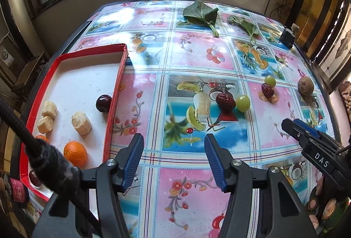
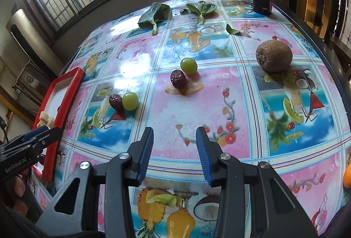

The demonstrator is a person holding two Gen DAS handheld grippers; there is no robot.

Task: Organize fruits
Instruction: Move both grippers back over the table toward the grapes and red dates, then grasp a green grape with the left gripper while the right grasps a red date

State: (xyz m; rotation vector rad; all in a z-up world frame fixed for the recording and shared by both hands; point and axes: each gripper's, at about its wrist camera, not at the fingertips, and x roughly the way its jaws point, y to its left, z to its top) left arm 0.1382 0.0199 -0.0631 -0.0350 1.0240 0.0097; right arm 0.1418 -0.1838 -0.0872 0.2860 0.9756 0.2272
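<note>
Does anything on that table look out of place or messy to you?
Nothing is spilled or broken. The odd bits: loose green leaves lie at the far edge, away from everything, and two grapes and two red dates sit on the cloth outside the red tray holding the other fruit.

"DAS" on right claw [image 1: 287, 126]; "GenRobot.AI" on left claw [image 2: 51, 131]

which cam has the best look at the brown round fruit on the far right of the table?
Right wrist. The brown round fruit sits large and unobstructed there, its rough skin visible. In the left wrist view it is small, near the frame's right edge, with fisheye distortion.
</note>
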